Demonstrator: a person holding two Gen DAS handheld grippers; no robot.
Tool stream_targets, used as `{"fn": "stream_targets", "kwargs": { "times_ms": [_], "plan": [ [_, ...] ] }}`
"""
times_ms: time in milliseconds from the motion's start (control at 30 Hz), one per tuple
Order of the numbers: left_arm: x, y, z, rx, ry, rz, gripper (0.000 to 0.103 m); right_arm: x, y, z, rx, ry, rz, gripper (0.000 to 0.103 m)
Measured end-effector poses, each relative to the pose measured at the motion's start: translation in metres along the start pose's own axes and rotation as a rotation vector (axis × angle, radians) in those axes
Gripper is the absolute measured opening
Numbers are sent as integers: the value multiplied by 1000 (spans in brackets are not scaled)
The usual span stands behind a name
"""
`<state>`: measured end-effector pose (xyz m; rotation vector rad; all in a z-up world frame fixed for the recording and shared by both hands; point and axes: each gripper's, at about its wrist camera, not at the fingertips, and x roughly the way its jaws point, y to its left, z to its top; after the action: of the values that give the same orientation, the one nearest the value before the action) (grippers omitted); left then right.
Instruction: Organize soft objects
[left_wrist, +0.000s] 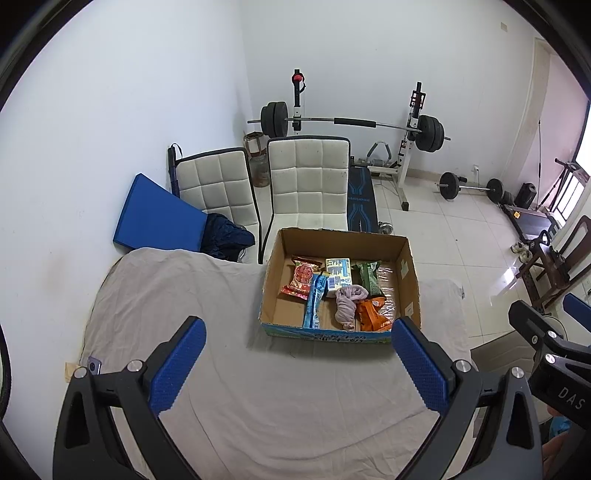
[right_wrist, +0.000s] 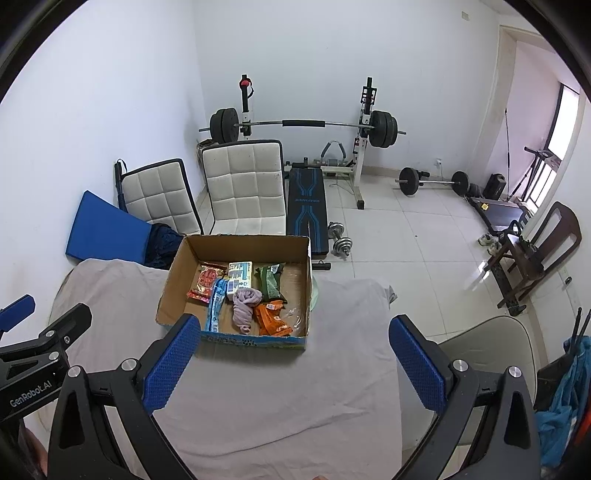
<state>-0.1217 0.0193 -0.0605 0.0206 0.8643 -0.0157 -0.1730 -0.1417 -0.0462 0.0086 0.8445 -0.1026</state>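
An open cardboard box (left_wrist: 408, 280) (right_wrist: 173, 284) sits on the grey cloth-covered table. Inside lie a red snack bag (left_wrist: 301, 277) (right_wrist: 205, 282), a long blue packet (left_wrist: 314, 304) (right_wrist: 215, 308), a white and blue carton (left_wrist: 338, 275) (right_wrist: 240, 277), a green bag (left_wrist: 365, 277) (right_wrist: 271, 282), an orange bag (left_wrist: 373, 314) (right_wrist: 271, 319) and a rolled mauve cloth (left_wrist: 347, 302) (right_wrist: 244, 304). My left gripper (left_wrist: 299, 365) is open and empty, held above the table in front of the box. My right gripper (right_wrist: 295, 365) is open and empty, also in front of the box.
The grey cloth (left_wrist: 184, 295) (right_wrist: 351, 332) covers the table. Two white padded chairs (left_wrist: 308, 181) (right_wrist: 243, 184) stand behind it, with a blue mat (left_wrist: 155, 214), a weight bench and barbell rack (left_wrist: 354, 123) on the tiled floor. A beige chair (right_wrist: 491, 343) is at the right.
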Motion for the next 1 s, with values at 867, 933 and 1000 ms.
{"fn": "stream_targets", "kwargs": {
  "times_ms": [867,933,1000],
  "plan": [
    [0,-2,2,0,-5,-2,103,4,6,-4,1,-10,-14,103],
    [0,-1,2,1,-5,-2,103,4,6,-4,3,-8,-12,103],
    [0,-2,2,0,-7,0,103,3,6,-4,4,-8,-12,103]
  ]
}}
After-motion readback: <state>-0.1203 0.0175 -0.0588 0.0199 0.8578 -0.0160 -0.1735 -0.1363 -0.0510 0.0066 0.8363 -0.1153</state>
